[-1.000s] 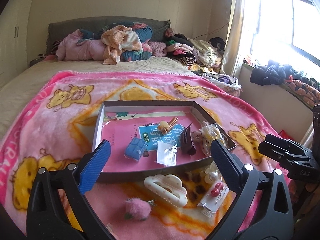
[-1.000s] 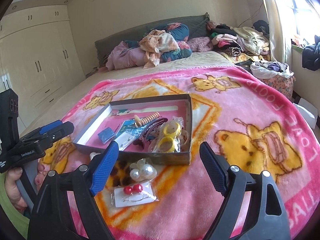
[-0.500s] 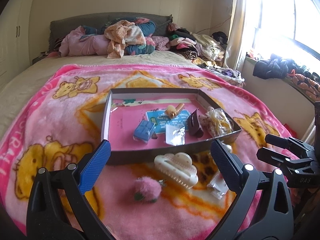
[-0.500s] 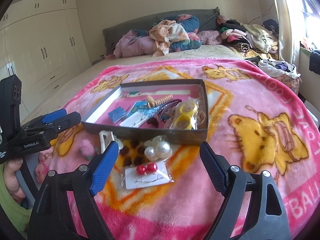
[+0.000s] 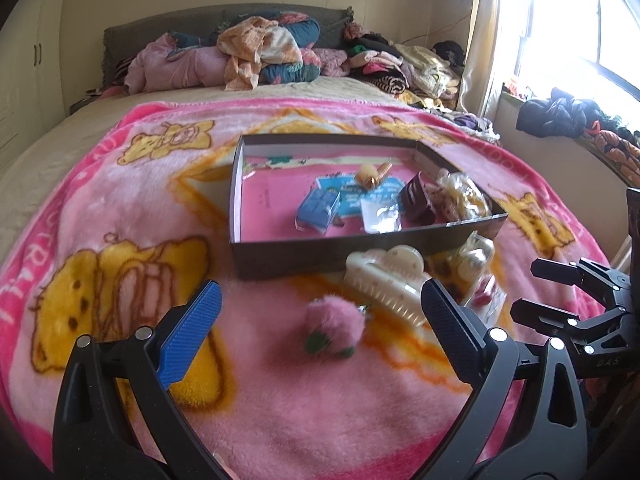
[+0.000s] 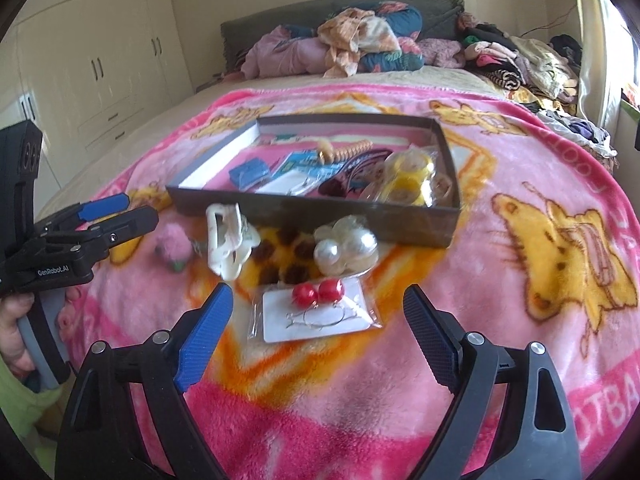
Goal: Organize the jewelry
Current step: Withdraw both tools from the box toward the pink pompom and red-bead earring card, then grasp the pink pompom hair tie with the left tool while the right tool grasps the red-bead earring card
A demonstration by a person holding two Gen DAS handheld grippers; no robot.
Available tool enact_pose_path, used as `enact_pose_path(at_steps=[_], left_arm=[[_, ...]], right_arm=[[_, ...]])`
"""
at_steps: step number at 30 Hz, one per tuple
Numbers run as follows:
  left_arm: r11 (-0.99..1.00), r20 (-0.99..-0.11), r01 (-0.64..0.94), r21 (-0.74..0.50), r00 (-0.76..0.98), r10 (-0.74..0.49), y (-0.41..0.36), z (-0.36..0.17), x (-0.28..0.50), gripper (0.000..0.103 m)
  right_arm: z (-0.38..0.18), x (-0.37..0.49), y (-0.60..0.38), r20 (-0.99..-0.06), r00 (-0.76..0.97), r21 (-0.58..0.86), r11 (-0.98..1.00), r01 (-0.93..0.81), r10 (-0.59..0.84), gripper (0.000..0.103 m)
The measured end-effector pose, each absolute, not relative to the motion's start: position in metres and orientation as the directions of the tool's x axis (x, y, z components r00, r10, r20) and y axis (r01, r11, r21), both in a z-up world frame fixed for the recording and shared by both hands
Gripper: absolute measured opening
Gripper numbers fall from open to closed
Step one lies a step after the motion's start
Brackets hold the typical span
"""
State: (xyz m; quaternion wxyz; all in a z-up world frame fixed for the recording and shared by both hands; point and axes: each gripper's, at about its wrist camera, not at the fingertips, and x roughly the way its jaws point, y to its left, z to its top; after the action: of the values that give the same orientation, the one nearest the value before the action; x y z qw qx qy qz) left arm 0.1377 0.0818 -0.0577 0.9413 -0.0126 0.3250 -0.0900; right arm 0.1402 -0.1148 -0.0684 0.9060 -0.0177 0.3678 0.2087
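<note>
Approach step: both grippers over the pink blanket, nothing picked up. Right gripper, jaws apart and just been widening, empty, frames the red-bead earring card lying near the dark box. Left gripper, jaws apart, empty, faces the pink pom-pom beside the cream claw clip. Next, likely: lower, straddle the card, clamp, carry into the box

A blanket lies on the bed, and a shallow box stands on it. In front of the box lie a hair claw, pearl earrings and an earring card. A pompom lies left of the claw. Clothes are piled behind.
</note>
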Motion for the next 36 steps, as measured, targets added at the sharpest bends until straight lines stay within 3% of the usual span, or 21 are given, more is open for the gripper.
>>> enact_pose_path(at_steps=[16,21,26,36], left_arm=[[0.979,-0.679,0.183,-0.087,0.709,-0.192,0.085,-0.095,0.155,0.090],[0.974,-0.684,0.202,-0.104,0.696,-0.218,0.082,-0.098,0.158,0.067],[0.966,-0.683,0.231,-0.113,0.688,-0.245,0.078,-0.098,0.155,0.025],[0.957,-0.679,0.256,-0.135,0.680,-0.278,0.074,-0.091,0.142,0.021]], right_arm=[[-0.096,0.158,-0.099,-0.748,0.575,0.090,0.908,-0.409,0.333,0.087],[-0.101,0.161,-0.095,-0.757,0.574,0.064,0.910,-0.410,0.312,0.088],[-0.105,0.162,-0.094,-0.760,0.574,0.053,0.910,-0.412,0.305,0.087],[-0.103,0.155,-0.098,-0.751,0.559,0.101,0.898,-0.428,0.351,0.084]])
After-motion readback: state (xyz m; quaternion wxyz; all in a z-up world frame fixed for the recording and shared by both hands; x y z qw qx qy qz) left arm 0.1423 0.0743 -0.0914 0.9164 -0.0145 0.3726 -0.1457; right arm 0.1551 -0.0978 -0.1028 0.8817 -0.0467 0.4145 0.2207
